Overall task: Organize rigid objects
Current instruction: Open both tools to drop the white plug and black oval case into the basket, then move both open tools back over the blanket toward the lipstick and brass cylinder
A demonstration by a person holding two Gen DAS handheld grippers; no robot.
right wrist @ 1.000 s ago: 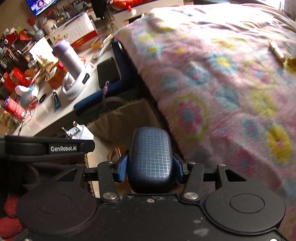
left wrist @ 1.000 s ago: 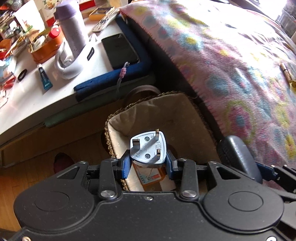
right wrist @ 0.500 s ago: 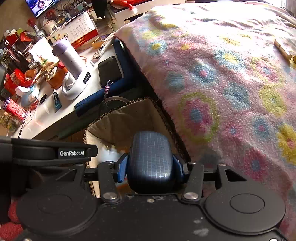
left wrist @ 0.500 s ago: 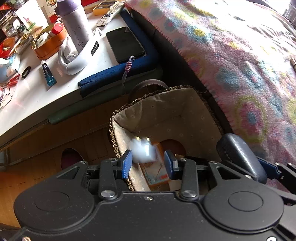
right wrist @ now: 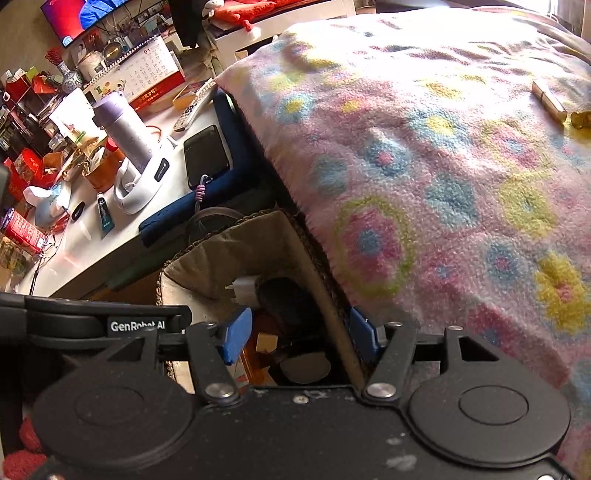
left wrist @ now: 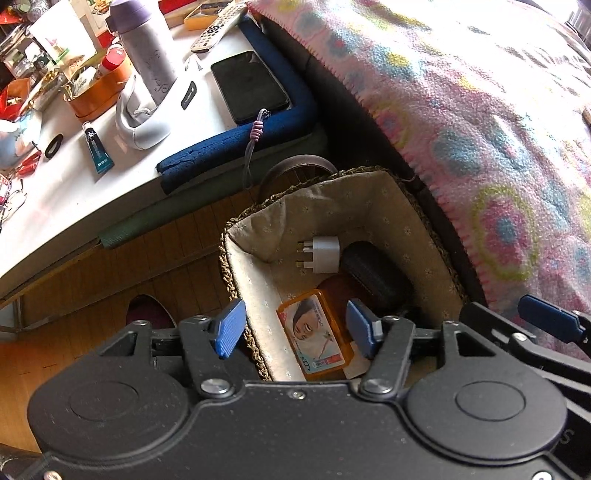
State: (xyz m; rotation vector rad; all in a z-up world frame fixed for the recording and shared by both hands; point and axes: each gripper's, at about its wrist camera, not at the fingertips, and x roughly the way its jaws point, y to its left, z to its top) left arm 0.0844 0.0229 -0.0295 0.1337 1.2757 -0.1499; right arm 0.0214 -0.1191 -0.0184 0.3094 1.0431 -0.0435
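We keep both grippers, left (left wrist: 293,328) & right (right wrist: 301,339), just opening and empty, over the basket (left wrist: 240,273) w/ plug (left wrist: 323,254) & case (left wrist: 376,275) inside, then lift straight out.

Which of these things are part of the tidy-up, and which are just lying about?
Job:
- basket
- white plug, in the basket
- dark case, in the basket
- orange box, in the basket
- gold tube, on the blanket

Lying about:
- phone
- remote
- purple flask
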